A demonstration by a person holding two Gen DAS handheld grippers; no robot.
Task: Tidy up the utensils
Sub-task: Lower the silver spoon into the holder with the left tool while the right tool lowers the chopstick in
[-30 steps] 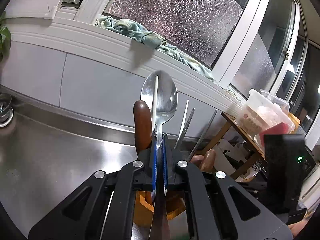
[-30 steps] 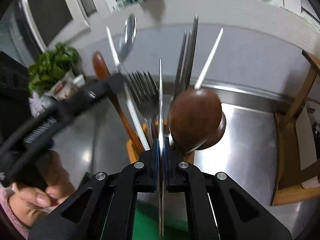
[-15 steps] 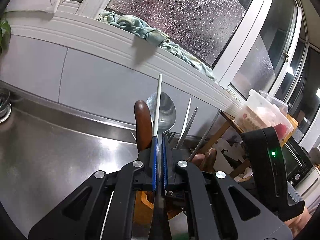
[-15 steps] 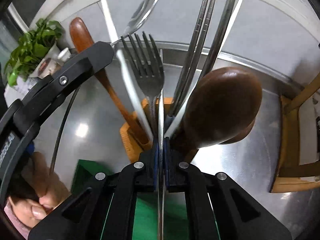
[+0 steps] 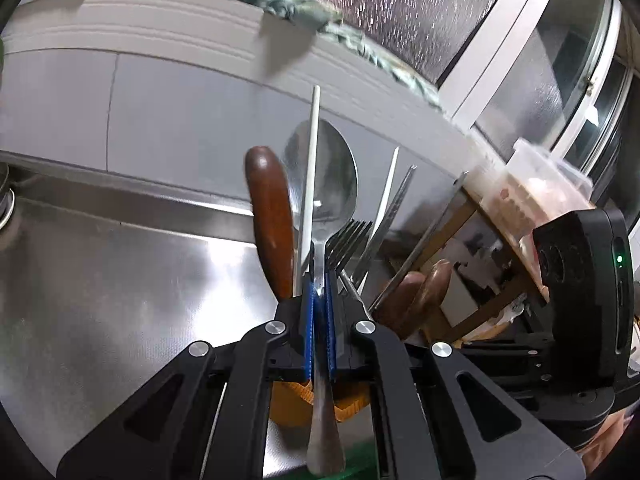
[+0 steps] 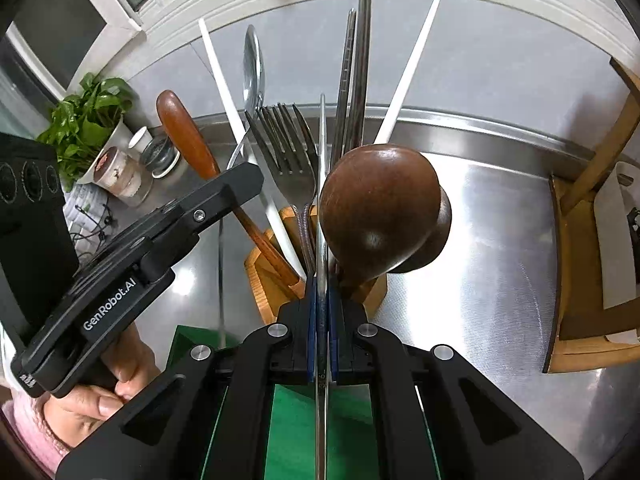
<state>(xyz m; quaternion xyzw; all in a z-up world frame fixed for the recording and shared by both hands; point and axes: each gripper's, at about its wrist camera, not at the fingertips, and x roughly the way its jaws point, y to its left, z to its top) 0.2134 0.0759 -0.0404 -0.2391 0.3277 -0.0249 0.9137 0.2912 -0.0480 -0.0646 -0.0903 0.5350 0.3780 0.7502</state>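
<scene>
Left wrist: gripper (image 5: 319,280) around spoon (image 5: 326,184)

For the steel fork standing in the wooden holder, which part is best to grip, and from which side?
Probably the bare neck of the steel fork just under its tines, coming from above: it stands tines-up in the wooden holder, crowded by the round wooden spoon and white chopstick.

Home kitchen — steel counter (image 6: 500,240), wooden utensil holder (image 6: 264,276).

Steel spoon (image 5: 322,196) upright, bowl up, beside forks (image 6: 288,160), chopsticks (image 6: 356,80) and wooden spoons (image 6: 380,208) standing in wooden holder (image 6: 264,276)
</scene>
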